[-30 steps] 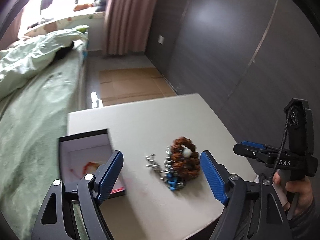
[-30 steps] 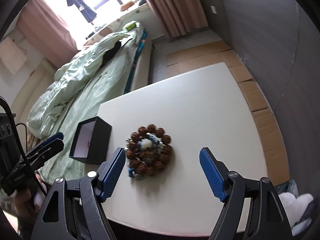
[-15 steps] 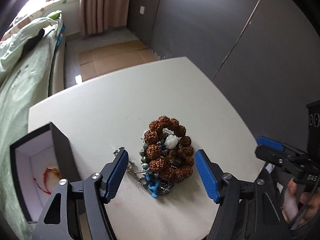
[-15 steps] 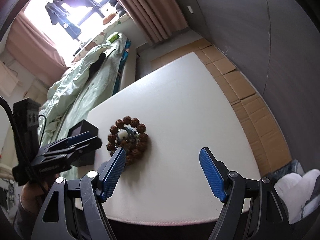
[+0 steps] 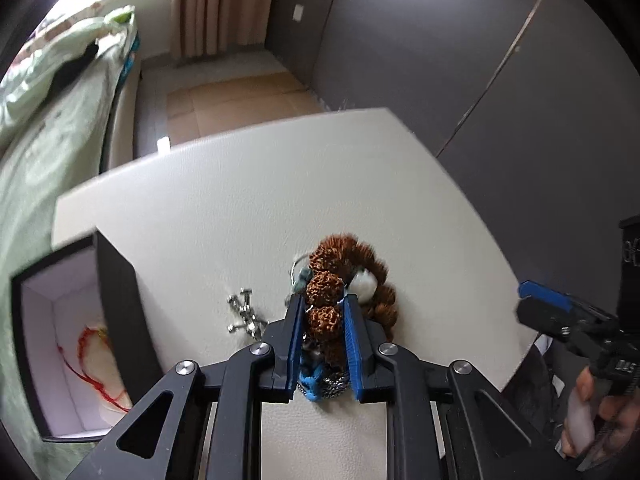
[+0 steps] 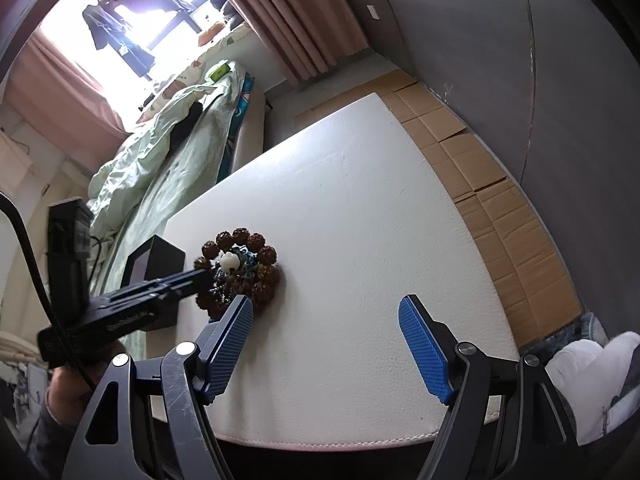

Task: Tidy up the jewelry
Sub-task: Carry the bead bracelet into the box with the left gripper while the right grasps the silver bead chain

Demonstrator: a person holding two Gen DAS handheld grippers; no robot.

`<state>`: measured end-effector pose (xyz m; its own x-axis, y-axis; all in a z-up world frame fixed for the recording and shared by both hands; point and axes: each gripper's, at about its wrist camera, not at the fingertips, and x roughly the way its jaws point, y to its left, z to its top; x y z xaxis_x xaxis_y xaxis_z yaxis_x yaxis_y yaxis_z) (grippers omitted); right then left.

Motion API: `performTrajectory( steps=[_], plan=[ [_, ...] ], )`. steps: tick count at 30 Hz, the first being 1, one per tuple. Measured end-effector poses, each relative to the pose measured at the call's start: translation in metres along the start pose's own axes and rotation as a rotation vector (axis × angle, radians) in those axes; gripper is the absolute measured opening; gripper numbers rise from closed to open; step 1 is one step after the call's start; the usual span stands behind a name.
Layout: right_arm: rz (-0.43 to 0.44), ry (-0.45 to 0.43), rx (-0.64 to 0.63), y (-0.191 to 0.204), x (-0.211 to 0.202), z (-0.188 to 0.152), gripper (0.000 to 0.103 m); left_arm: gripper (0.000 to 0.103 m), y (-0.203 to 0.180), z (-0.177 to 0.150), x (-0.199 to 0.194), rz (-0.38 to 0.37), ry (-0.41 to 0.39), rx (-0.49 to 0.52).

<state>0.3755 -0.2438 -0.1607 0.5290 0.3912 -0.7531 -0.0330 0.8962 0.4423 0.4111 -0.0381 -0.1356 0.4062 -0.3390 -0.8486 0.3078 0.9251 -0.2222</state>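
Observation:
A brown bead bracelet (image 5: pixel 344 276) with a white bead lies on the white table (image 5: pixel 248 208), piled over blue and silver jewelry. My left gripper (image 5: pixel 323 308) is shut on the near side of the bracelet. The bracelet also shows in the right wrist view (image 6: pixel 256 256), with the left gripper (image 6: pixel 200 276) reaching it from the left. A silver chain piece (image 5: pixel 244 314) lies just left of the pile. An open black box (image 5: pixel 76 332) with a white lining holds a red string item at the table's left. My right gripper (image 6: pixel 324 344) is open and empty above the table's near edge.
A bed with a green quilt (image 6: pixel 160 152) runs along the table's left side. Flattened cardboard (image 6: pixel 492 184) covers the floor to the right, beside a dark grey wall (image 5: pixel 480 60). White cloth (image 6: pixel 592 380) lies at the lower right.
My left gripper has moved forward and closed on the bracelet; it was open around the pile before. My right gripper has stayed open and drawn back a little.

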Motion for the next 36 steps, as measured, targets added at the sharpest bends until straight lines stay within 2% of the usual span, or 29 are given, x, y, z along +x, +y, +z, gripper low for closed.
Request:
performTrajectory(
  steps=[13,22,29,34,36],
  plan=[
    [0.045,0.002,-0.001,0.006,0.002,0.004,0.077,0.02,-0.024,0.02,-0.065,-0.034,-0.126,0.039],
    [0.091,0.035,-0.036,0.025,0.02,0.014,0.076,0.02,-0.01,0.025,-0.099,-0.034,-0.19,0.006],
    [0.12,0.078,-0.087,0.047,0.041,0.02,0.076,0.02,0.005,0.022,-0.116,-0.002,-0.228,-0.023],
    [0.117,0.148,-0.149,0.068,0.073,0.025,0.062,0.02,0.023,0.016,-0.126,0.024,-0.243,-0.061],
    [0.114,0.17,-0.162,0.073,0.083,0.027,0.062,0.02,0.031,0.012,-0.131,0.036,-0.25,-0.082]
  ],
)
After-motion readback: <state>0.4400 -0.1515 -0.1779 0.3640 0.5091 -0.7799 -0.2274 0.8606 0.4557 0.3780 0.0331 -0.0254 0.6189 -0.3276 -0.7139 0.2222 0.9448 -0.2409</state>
